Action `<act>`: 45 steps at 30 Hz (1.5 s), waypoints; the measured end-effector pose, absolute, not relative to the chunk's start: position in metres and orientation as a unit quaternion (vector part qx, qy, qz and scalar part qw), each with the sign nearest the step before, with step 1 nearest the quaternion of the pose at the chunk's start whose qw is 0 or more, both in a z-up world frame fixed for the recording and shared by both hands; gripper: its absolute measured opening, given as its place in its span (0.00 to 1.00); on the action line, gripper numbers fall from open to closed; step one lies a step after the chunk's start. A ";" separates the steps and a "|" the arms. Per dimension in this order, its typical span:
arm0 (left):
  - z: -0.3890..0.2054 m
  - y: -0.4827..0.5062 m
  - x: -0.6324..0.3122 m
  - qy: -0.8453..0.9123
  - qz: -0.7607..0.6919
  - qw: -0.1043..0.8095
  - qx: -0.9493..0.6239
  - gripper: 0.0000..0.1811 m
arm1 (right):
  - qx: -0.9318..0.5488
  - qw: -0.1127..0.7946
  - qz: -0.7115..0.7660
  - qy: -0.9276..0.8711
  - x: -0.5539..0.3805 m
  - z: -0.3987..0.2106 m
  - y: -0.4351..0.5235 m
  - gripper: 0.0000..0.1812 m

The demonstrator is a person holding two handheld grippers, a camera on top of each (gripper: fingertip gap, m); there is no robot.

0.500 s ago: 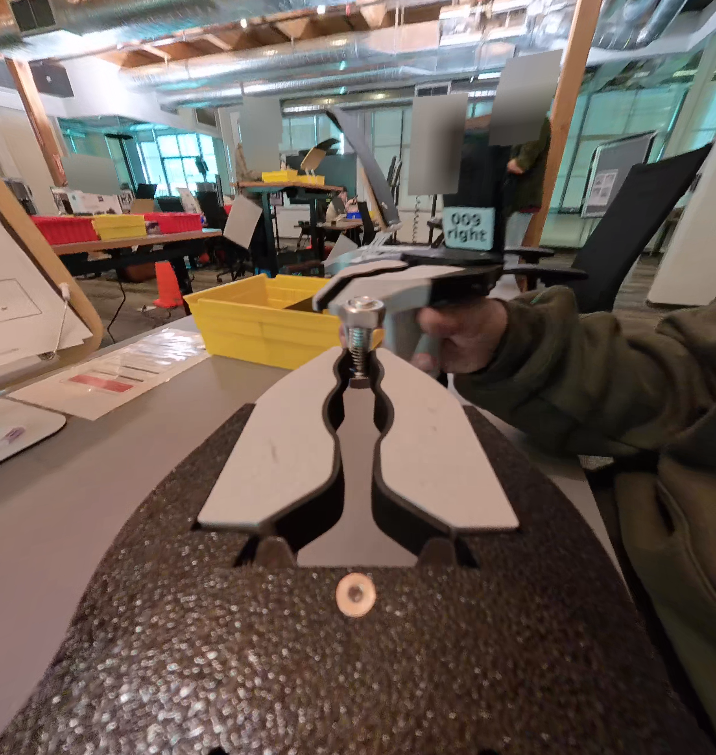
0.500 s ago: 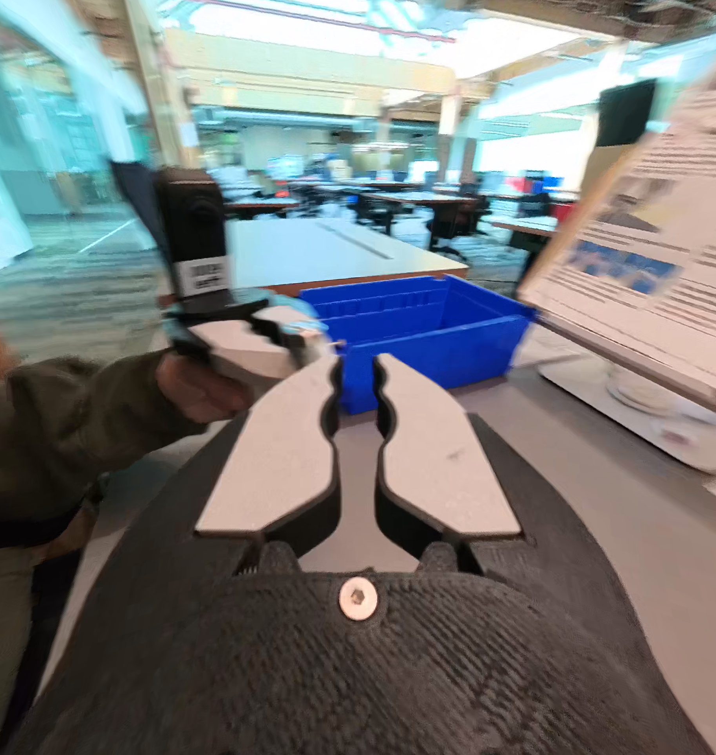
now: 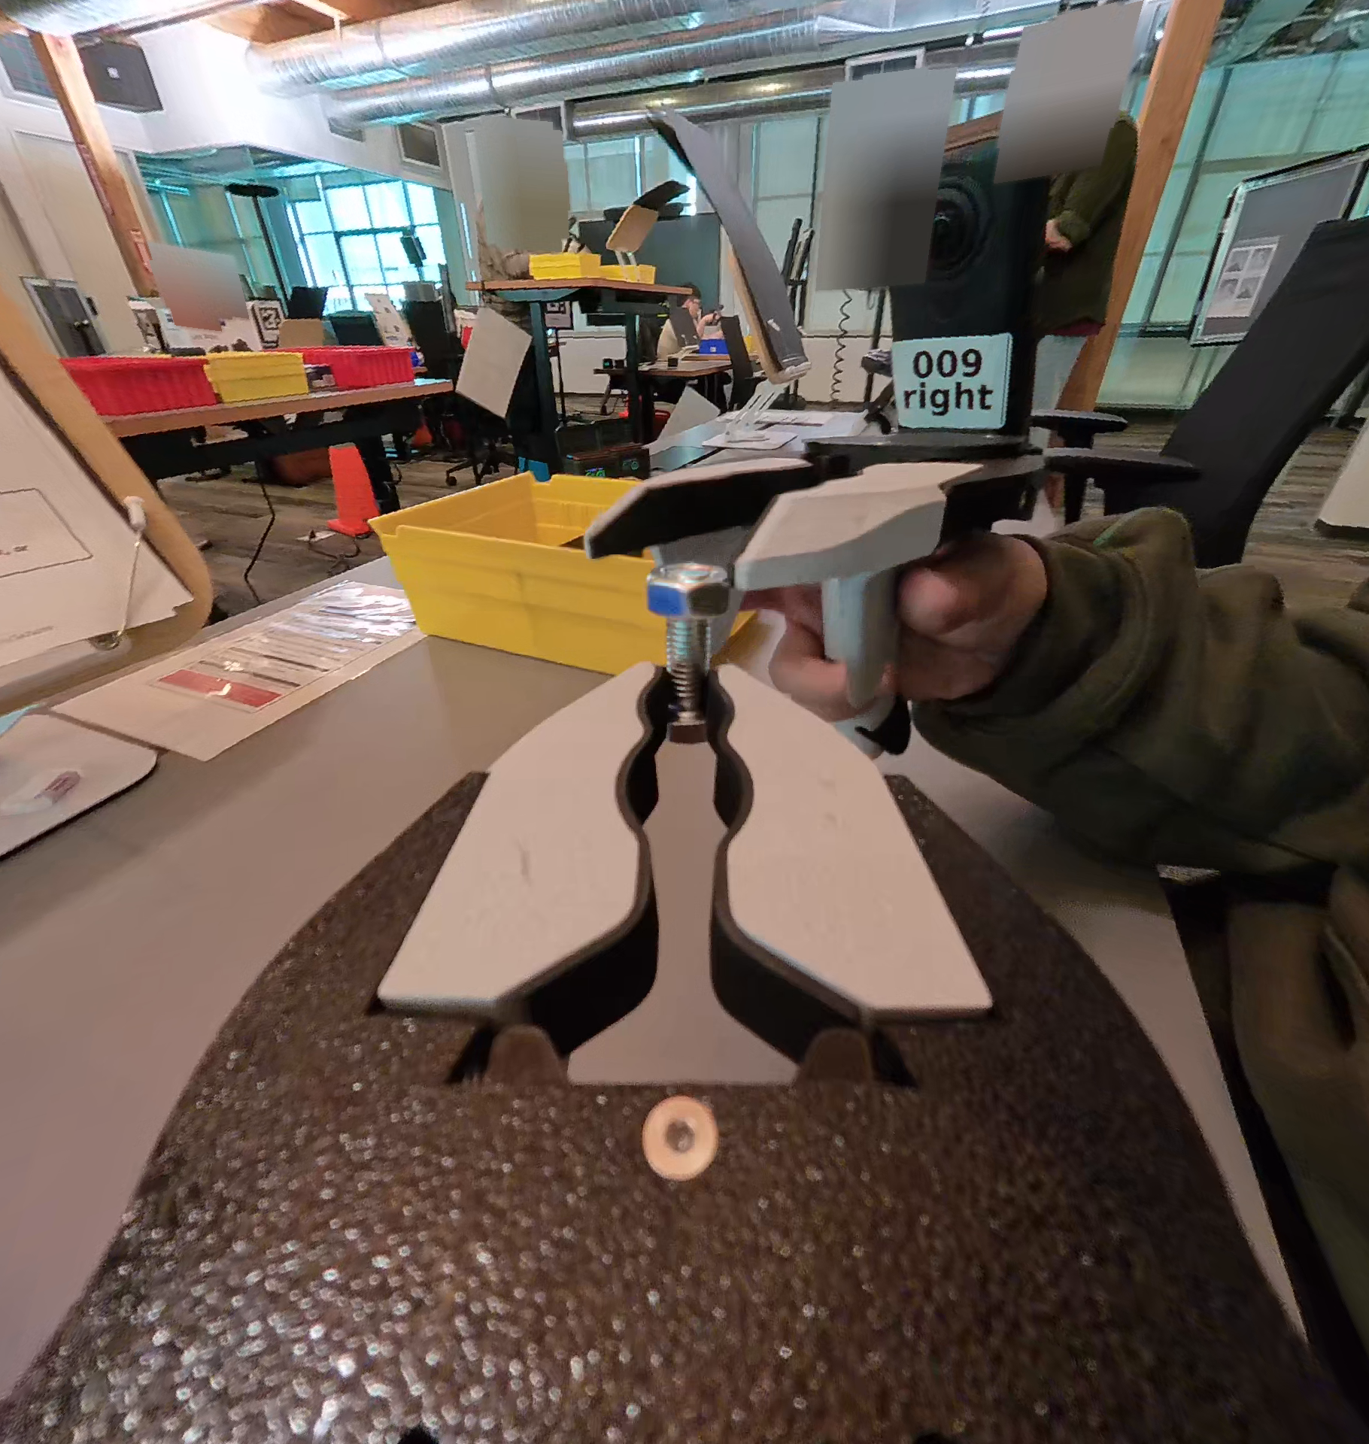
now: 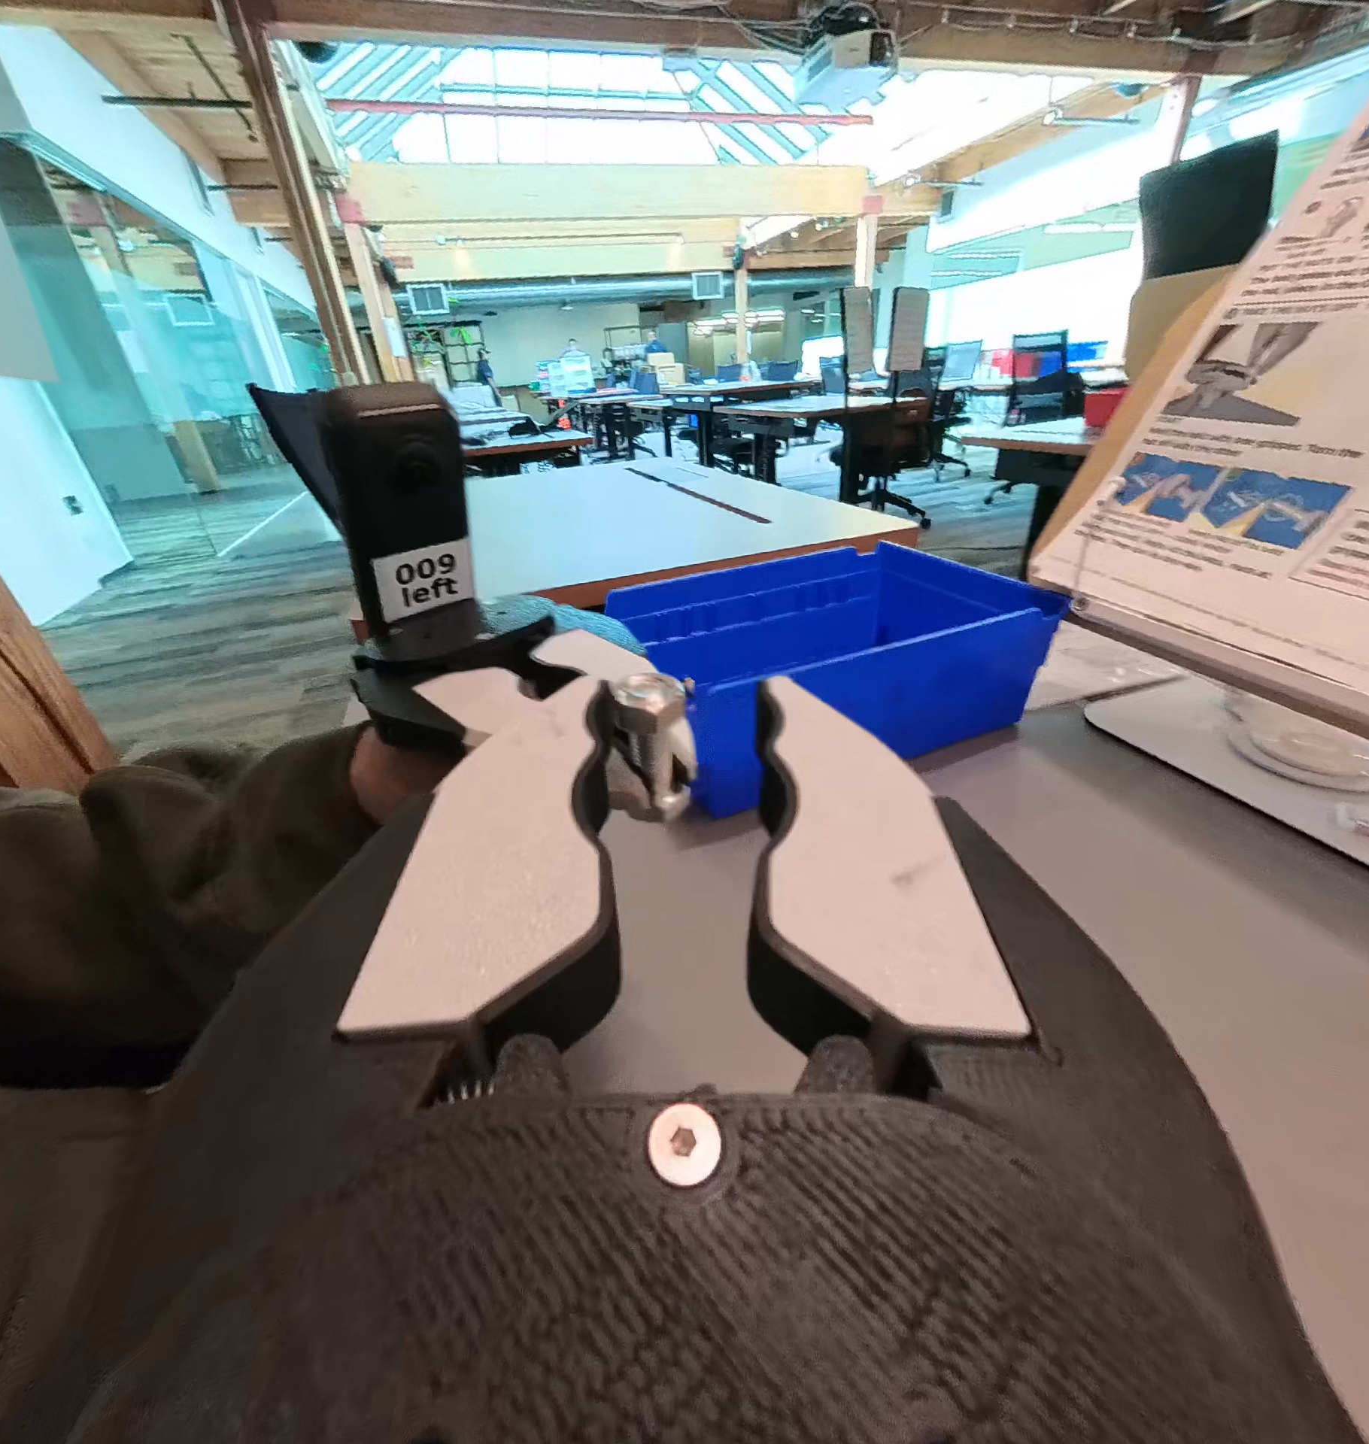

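Left claw (image 3: 685,715) closed on the lower threads of a bolt (image 3: 688,648), held upright above the grey counter (image 3: 291,844), hex head up with a blue patch on one face. Same grip as half a second ago. Right claw (image 4: 681,750) now spread wide, fingers either side of the bolt (image 4: 650,742) and apart from it; earlier nearly closed, with the bolt off to the left of the tips. From the left wrist, right claw (image 3: 697,539) directly above the bolt head, closer over it than before, with a hand (image 3: 916,625) on the grip. Yellow bin (image 3: 509,578) just behind the bolt on the counter, as earlier. Blue bin (image 4: 861,664) just behind the bolt in the right wrist view. Right wrist view sharp now, blurred before. Printed sheet (image 3: 275,664) flat on the counter left of the yellow bin.
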State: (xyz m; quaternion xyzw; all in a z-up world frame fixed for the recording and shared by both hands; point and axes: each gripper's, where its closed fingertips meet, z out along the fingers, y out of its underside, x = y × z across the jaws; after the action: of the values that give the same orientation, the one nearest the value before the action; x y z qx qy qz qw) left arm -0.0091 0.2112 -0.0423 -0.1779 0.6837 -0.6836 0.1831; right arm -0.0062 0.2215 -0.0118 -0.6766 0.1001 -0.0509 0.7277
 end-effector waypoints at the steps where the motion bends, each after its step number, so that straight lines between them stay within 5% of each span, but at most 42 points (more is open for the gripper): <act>1: -0.043 0.214 -0.008 0.681 -0.685 0.184 -0.181 0.05 | -0.679 0.723 -0.058 0.116 0.002 -0.014 0.216 0.24; 2: -0.040 0.215 -0.011 0.674 -0.694 0.182 -0.176 0.05 | -0.678 0.717 -0.072 0.146 0.015 -0.018 0.208 0.13; 17: -0.041 0.212 -0.006 0.674 -0.685 0.196 -0.195 0.05 | -0.672 0.729 -0.029 0.127 0.002 -0.016 0.216 0.22; 18: -0.039 0.215 -0.008 0.667 -0.692 0.195 -0.192 0.05 | -0.665 0.728 -0.047 0.160 0.014 -0.018 0.208 0.11; 26: -0.041 0.207 -0.008 0.679 -0.680 0.204 -0.187 0.05 | -0.664 0.740 -0.012 0.106 -0.013 -0.010 0.220 0.20; 29: -0.040 0.205 -0.009 0.677 -0.680 0.207 -0.189 0.05 | -0.668 0.735 -0.037 0.108 -0.011 -0.010 0.226 0.15; 32: -0.041 0.210 -0.007 0.677 -0.677 0.211 -0.198 0.05 | -0.668 0.733 -0.029 0.123 -0.002 -0.013 0.218 0.24; 34: -0.035 0.214 -0.010 0.659 -0.697 0.207 -0.194 0.05 | -0.664 0.729 -0.057 0.156 0.013 -0.016 0.207 0.13; 45: -0.037 0.208 -0.009 0.670 -0.683 0.215 -0.194 0.05 | -0.657 0.745 -0.050 0.106 -0.012 0.000 0.222 0.19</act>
State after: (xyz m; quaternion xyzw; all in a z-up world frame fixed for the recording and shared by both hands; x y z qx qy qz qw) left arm -0.0093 0.2079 -0.0369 -0.1936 0.6703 -0.6832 0.2153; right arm -0.0118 0.2223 0.0004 -0.6571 0.1062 -0.0500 0.7446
